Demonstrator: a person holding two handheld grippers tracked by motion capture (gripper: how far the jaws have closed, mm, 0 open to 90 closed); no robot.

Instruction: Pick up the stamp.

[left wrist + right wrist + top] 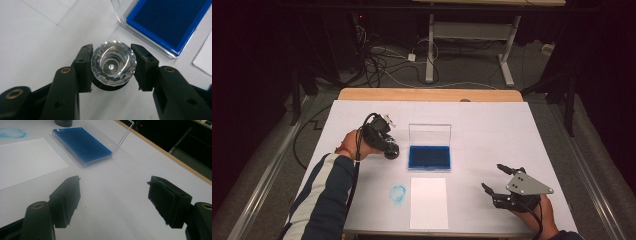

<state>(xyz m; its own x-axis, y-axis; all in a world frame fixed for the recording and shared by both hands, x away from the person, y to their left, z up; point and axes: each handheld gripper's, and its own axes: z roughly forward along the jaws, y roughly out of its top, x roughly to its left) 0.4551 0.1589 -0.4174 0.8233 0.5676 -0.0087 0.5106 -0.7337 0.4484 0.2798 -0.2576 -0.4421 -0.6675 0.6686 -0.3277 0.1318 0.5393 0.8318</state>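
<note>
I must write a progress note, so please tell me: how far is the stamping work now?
Done: the ink pad lies with its lid open, and a blue smudge is on the table cover. In hand: the left tongs have closed on the stamp's faceted clear knob, beside the pad. Left: the white paper is blank, so inking and stamping probably remain. The right tongs wait open.

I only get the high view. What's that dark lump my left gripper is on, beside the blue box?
Observer: A stamp, with a clear, many-sided top and a black bottom.
Operator: Is it squeezed?
Observer: Yes. The left gripper has its jaws pressed on both sides of that clear top.
Operator: Anything in my right one?
Observer: No. The right gripper has its jaws wide apart, with just the bare table between them.
</note>
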